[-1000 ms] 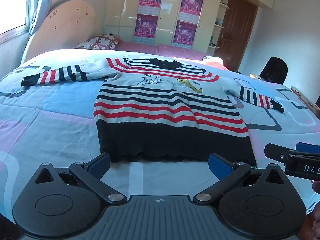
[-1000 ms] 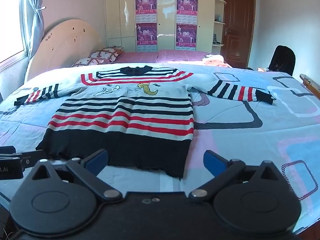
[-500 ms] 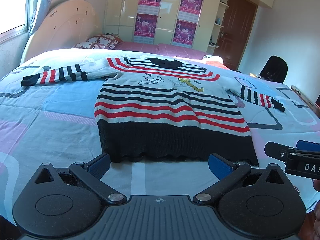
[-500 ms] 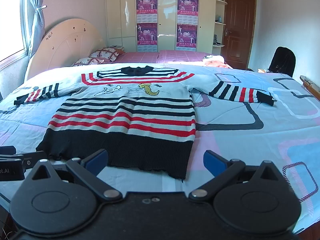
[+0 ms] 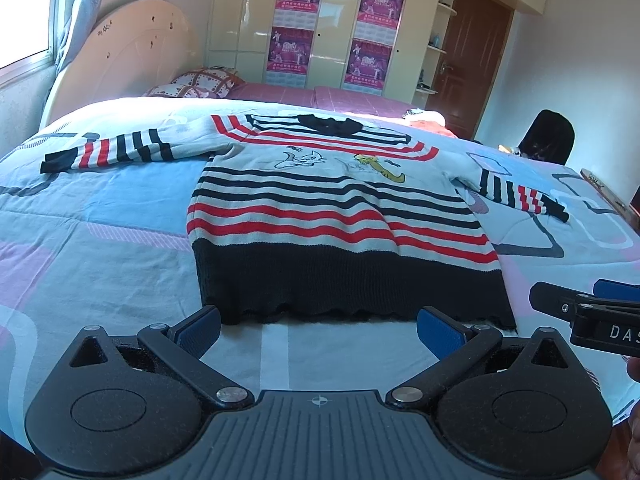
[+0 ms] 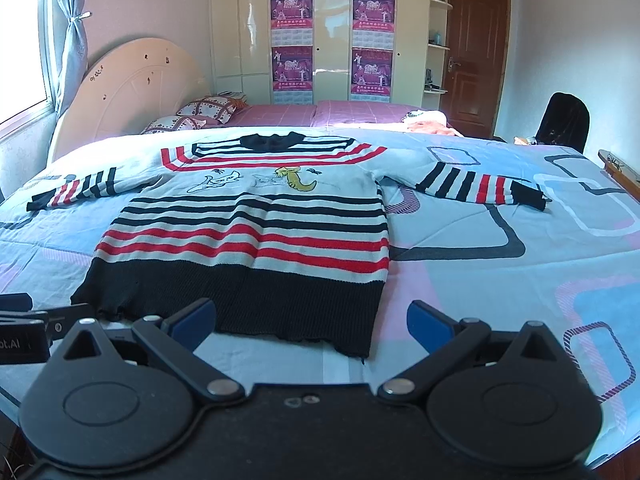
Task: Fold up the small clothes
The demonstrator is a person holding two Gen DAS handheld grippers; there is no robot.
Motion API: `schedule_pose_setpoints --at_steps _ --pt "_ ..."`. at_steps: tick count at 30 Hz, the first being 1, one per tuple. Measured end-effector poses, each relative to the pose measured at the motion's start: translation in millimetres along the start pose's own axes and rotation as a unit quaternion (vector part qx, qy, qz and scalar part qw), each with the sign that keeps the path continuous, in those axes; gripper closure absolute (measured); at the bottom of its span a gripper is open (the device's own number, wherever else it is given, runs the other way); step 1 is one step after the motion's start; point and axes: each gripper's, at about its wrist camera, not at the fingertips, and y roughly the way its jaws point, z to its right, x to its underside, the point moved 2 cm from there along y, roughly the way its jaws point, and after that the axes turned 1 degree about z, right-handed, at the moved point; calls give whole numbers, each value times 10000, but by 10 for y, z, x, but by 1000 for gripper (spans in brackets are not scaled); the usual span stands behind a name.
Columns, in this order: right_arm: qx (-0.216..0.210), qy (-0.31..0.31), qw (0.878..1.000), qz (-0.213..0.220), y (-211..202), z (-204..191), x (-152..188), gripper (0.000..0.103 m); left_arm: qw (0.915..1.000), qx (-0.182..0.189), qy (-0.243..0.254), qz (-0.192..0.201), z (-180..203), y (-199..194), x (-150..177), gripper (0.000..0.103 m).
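Left wrist view: left gripper (image 5: 318, 330) held low over the near edge of the bed (image 5: 100, 216), jaws spread wide, nothing between the blue pads (image 5: 198, 330). Striped sweater (image 5: 332, 216) lies flat on the bedspread just ahead, face up, black hem nearest the gripper, black collar at the far end, both sleeves stretched out to the sides. Cartoon print across the chest. Hem not touched by either finger, small strip of bedspread between them. Right gripper (image 5: 592, 316) shows at the right edge, beside the hem's right corner.

Right wrist view: right gripper (image 6: 312, 322) also wide open and empty, hovering near the hem's right corner; sweater (image 6: 256, 232) sits left of centre. Left gripper (image 6: 28, 328) visible at the left edge.

Background: wardrobe (image 6: 332, 36) with doors shut, posters (image 6: 372, 36) stuck on them, contents not visible. Open shelves by the brown door (image 6: 476, 48) hold a few small items, too small to identify. Pillows (image 6: 196, 114) by the headboard (image 6: 132, 88). Black chair (image 6: 566, 122) at far right.
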Motion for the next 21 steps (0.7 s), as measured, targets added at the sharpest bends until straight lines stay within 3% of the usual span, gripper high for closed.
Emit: schedule_pose_setpoints --at_steps 21 --pt "-11 -16 10000 -21 37 24 -10 1 10000 -35 -9 -21 19 -2 5 0"
